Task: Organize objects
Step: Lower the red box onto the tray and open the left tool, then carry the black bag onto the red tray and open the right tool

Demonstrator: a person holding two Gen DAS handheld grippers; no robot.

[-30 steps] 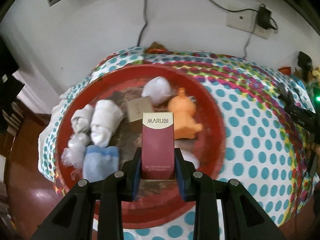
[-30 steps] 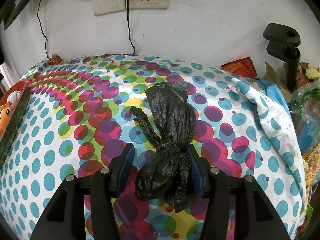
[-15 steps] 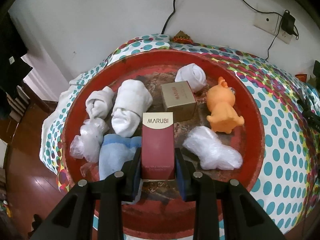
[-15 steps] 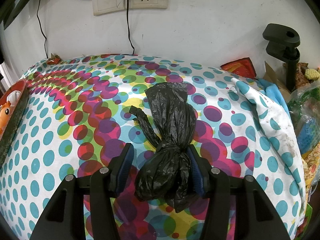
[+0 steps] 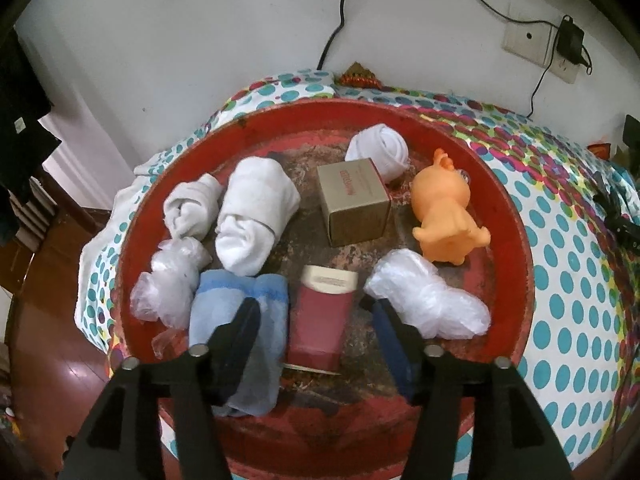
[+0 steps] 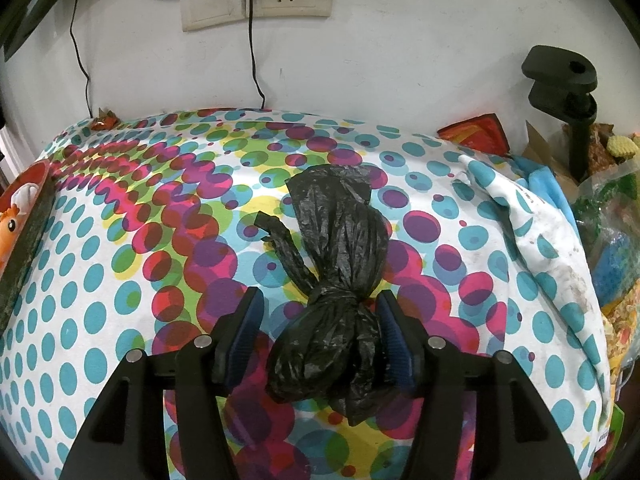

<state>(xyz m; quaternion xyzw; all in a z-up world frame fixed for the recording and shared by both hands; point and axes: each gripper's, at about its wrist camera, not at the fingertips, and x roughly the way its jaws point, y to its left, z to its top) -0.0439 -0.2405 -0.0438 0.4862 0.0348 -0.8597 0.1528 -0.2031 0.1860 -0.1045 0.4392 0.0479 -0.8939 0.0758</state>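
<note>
Dotted cloth covers the desk; left gripper [image 5: 314, 330] fingers have just spread, freeing the maroon cardboard box [image 5: 321, 318] on the round red tray [image 5: 516, 240]. Right gripper [image 6: 320, 334] fingers have just been widening around the knotted black plastic bag [image 6: 334, 292] (withdraw straight back).

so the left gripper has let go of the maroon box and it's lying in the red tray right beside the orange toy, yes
Not quite. In the left wrist view the left gripper, whose jaws have just been opening, stands clear of the maroon box lying in the red tray. But the box lies beside the blue cloth; the orange toy sits farther back.
</note>
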